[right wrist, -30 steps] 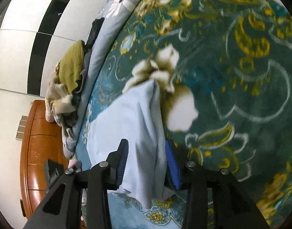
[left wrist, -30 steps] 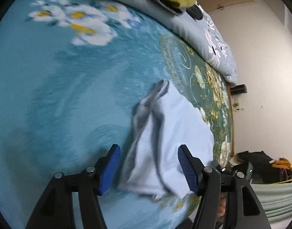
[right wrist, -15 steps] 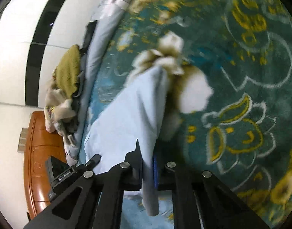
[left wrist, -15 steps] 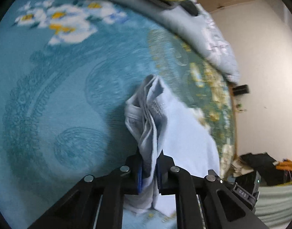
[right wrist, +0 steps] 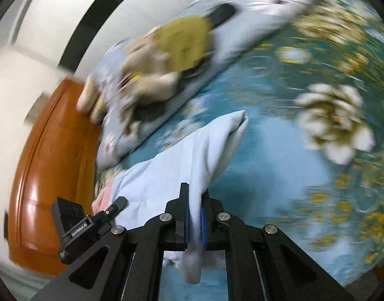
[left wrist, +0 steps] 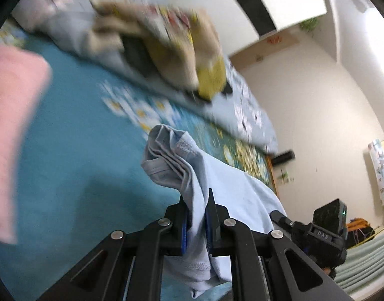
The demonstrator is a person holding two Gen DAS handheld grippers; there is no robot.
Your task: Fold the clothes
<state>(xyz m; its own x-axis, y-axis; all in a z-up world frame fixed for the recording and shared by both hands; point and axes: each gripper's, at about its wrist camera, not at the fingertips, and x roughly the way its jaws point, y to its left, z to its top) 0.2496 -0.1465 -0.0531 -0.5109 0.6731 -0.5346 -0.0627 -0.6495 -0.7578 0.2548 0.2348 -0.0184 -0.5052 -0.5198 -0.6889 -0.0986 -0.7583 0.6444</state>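
Observation:
A light blue garment hangs between my two grippers above the teal floral bedspread. My left gripper is shut on one bunched end of it, with folds sticking up past the fingers. My right gripper is shut on the other end of the garment, which stretches away to the left toward the left gripper's body. The cloth is lifted off the bed in both views.
A pile of yellow, beige and dark clothes lies on a grey floral quilt at the far side of the bed. A pink cloth is at the left. A brown headboard is left in the right wrist view.
Both grippers closed on the blue garment's ends and have lifted it off the bedspread. Both views have tilted up toward the clothes pile and wall.

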